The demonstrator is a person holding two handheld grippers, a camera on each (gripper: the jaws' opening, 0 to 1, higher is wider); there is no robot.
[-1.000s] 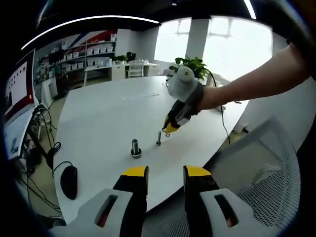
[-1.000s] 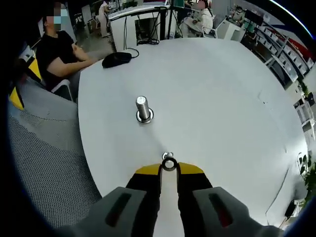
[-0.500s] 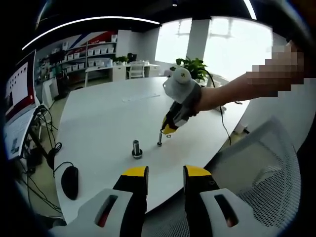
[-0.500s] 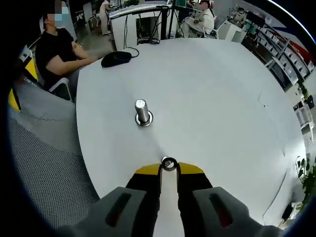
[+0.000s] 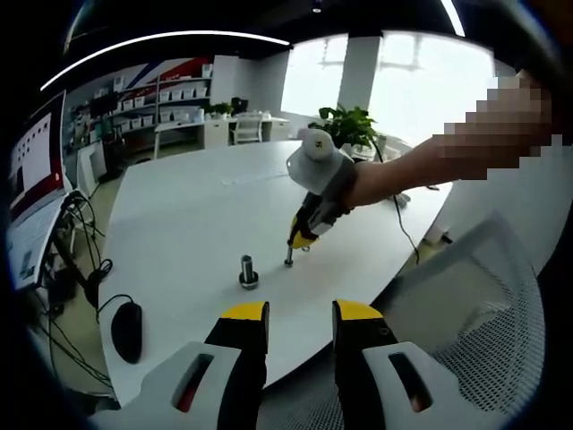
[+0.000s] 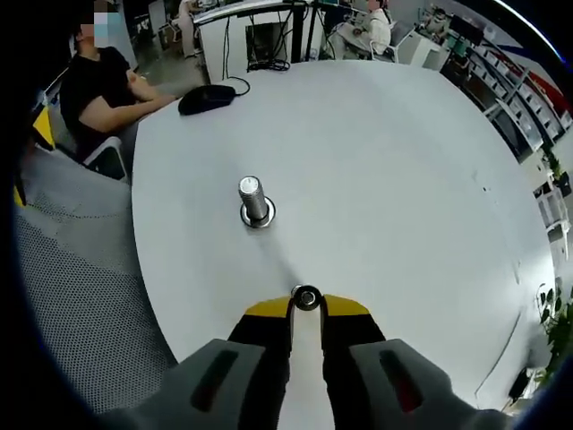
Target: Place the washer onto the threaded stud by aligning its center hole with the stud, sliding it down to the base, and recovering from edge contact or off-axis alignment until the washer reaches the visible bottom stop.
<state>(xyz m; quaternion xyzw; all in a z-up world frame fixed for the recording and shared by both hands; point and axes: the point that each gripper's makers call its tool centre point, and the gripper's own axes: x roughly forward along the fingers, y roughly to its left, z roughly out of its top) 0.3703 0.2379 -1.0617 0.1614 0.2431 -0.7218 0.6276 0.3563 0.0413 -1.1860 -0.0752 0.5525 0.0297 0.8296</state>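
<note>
One washer [image 6: 306,297] pinched in the right gripper [image 6: 306,306] sits right over the upright stud [image 5: 289,253], left gripper [image 5: 300,313] open.

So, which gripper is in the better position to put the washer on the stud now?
The right gripper: it holds the washer at its tips, just above the thin stud. The left gripper is empty and hangs back at the table edge.

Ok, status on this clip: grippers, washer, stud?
Right gripper shut on washer, above slim stud. Left gripper open, idle. Washer not seated. Second stud stands apart; nothing blocking.
</note>
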